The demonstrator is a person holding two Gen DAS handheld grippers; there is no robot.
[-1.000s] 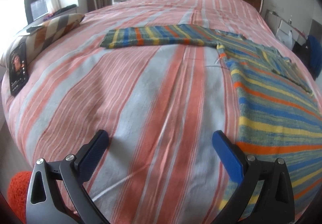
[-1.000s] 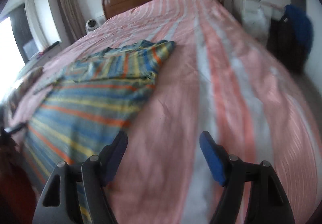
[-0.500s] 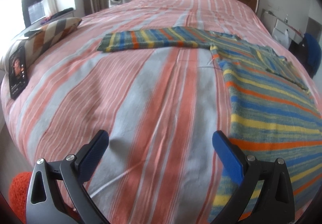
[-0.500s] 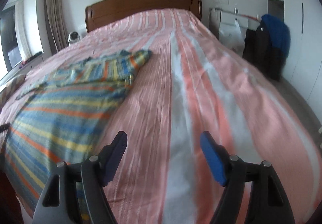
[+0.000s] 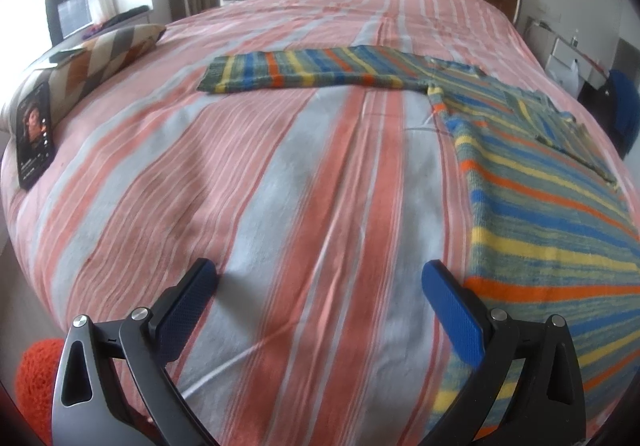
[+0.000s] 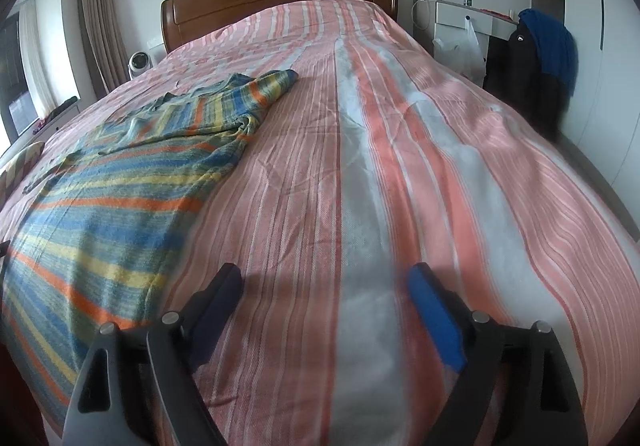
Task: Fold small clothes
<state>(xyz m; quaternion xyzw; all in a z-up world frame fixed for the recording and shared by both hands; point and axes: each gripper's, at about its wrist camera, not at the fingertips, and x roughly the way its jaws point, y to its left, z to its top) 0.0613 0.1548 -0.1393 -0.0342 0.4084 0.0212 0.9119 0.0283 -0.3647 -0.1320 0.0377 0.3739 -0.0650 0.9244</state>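
A striped knit sweater in blue, yellow, orange and grey lies flat on the bed. One sleeve stretches out to the left; the other sleeve is folded over the body. The sweater also shows in the right wrist view. My left gripper is open and empty, low over the bed's near edge, just left of the sweater's hem. My right gripper is open and empty over bare bedspread, right of the sweater.
The bed has a pink, orange and grey striped cover and a wooden headboard. A patterned pillow and a phone lie at its left edge. A chair with dark and blue clothes stands on the right.
The left gripper has drifted slightly; the sweater sits a bit further right in its view. The right gripper has swung right and lifted its view. Both stay open and empty.
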